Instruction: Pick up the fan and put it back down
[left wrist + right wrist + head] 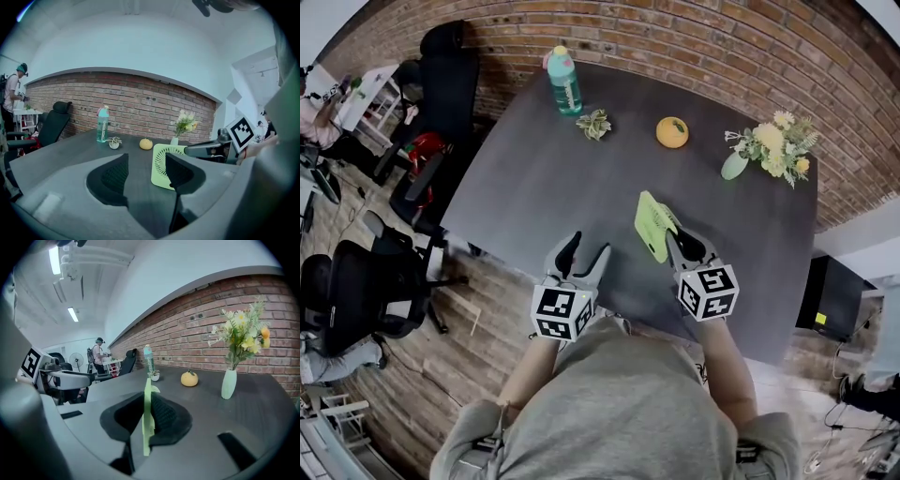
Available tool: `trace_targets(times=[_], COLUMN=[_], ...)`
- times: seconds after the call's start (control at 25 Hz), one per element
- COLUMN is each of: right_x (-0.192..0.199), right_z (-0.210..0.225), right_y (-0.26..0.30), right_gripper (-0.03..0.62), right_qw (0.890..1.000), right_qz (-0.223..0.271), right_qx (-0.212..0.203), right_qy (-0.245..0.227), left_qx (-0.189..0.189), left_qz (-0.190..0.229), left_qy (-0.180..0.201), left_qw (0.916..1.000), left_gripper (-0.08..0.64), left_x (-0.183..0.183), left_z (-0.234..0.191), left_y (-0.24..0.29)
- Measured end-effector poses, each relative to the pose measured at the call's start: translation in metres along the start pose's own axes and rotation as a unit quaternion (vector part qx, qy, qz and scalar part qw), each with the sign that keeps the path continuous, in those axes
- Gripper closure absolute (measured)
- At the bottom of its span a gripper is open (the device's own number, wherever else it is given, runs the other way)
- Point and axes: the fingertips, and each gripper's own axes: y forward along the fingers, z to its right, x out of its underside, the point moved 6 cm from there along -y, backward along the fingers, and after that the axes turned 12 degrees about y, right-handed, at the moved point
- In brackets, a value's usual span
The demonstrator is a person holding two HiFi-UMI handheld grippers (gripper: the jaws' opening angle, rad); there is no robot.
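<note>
The light green square fan (653,225) is above the near middle of the dark table (534,187). My right gripper (668,234) is shut on it from the near side. In the right gripper view the fan (147,420) stands edge-on and upright, with both dark pads pressed on its faces. In the left gripper view the fan's round grille (161,165) shows just beyond the jaws, with the right gripper (190,150) on its right edge. Whether its lower edge touches the table I cannot tell. My left gripper (584,253) is open and holds nothing, a little left of the fan.
Along the far side of the table stand a teal bottle (564,82), a small potted plant (595,124), an orange fruit (672,132) and a vase of flowers (769,145). Black office chairs (366,291) stand on the wood floor at the left. A brick wall runs behind the table.
</note>
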Motion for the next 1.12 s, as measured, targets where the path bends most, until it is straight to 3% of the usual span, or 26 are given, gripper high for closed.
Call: trace_targets(times=[0.36,1.12], right_x=[-0.031,-0.066], right_z=[-0.014,-0.082], right_y=[0.013,0.084], right_gripper=[0.548,0.548], right_qw=[1.0,0.994], right_qz=[0.008,0.01], right_qx=[-0.007,-0.098], right_qy=[-0.018,-0.056], left_qx=[-0.019,-0.095], left_qz=[0.008,0.002], left_qy=[-0.002,-0.025], left_qw=[0.9998,0.9952], left_gripper=[0.31,0.31], left_x=[0.0,0.018], left_z=[-0.014,-0.053], left_y=[-0.009,-0.055])
